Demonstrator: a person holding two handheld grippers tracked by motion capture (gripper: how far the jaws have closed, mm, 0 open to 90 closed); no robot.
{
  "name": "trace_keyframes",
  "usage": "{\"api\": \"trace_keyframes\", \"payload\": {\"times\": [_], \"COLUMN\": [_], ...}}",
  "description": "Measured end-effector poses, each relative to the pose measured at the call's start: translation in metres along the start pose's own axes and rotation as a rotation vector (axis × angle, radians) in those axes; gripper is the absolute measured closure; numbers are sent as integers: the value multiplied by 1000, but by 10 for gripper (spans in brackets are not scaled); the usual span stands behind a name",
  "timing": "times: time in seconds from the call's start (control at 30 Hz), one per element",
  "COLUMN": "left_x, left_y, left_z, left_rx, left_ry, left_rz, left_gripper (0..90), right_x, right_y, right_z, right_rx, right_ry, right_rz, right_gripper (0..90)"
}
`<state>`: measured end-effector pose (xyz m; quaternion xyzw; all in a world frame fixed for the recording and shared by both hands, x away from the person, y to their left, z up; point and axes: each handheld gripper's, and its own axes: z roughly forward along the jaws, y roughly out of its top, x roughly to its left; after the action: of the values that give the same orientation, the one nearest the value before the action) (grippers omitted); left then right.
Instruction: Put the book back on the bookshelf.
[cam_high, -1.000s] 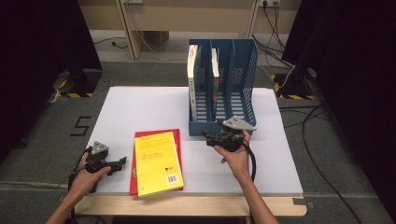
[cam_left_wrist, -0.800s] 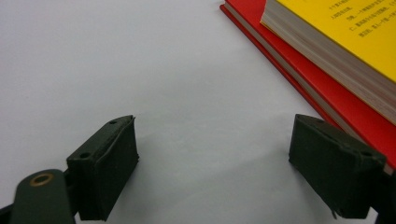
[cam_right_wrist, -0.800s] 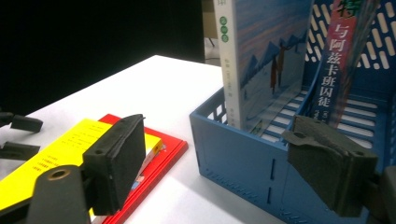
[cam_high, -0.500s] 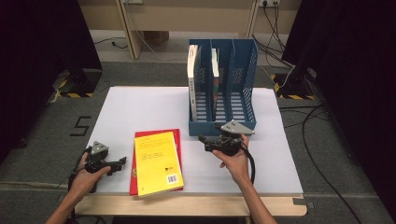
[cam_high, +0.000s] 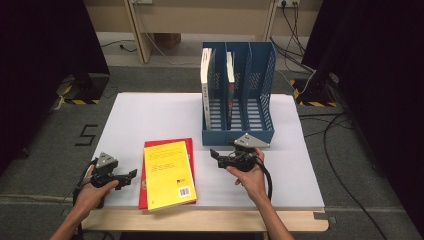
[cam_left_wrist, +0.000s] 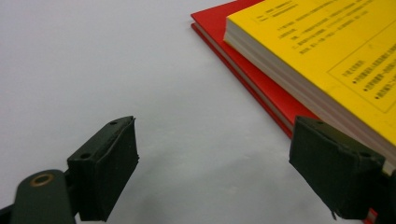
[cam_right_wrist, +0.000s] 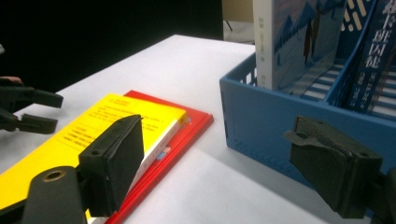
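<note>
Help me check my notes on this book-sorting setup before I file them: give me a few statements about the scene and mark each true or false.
1. The yellow book lies on top of the red book. True.
2. The blue file rack holds no books. False: two books stand upright in it, the white-spined book in its left compartment and a second book in the middle one.
3. The left tongs are shut on the yellow book. False: their jaws stand open over bare table beside the stack.
4. The right tongs are open and hold nothing. True.
5. The rack's right compartment is empty. True.
</note>
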<state>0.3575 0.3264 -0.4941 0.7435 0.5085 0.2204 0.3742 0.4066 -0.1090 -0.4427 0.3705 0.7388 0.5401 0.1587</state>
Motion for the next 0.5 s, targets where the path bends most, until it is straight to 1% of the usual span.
{"api": "trace_keyframes", "payload": {"times": [0.07, 0.13, 0.2, 0.3, 0.4, 0.47, 0.5], "left_x": [-3, -6, -7, -14, -20, -24, -26], "left_y": [0, 0, 0, 0, -1, -2, -2], "left_z": [-2, -2, -2, -1, 0, 1, 2], "left_rx": [0, -1, 1, 9, 13, 27, 33], "left_ry": [-12, -27, -30, -46, -60, -70, -68], "left_rz": [5, 10, 13, 35, 47, 61, 69], "left_gripper": [148, 148, 148, 148, 148, 148, 148], "right_x": [-1, 0, 0, 3, 5, 7, 8], "right_y": [-2, -3, -4, -5, -9, -11, -12], "right_z": [1, 1, 1, 2, 5, 7, 8], "right_rx": [5, 9, 12, 22, 34, 47, 55], "right_ry": [5, 11, 12, 21, 26, 35, 39], "right_rz": [11, 12, 10, 9, 8, 11, 7], "right_gripper": [192, 192, 194, 198, 198, 210, 216]}}
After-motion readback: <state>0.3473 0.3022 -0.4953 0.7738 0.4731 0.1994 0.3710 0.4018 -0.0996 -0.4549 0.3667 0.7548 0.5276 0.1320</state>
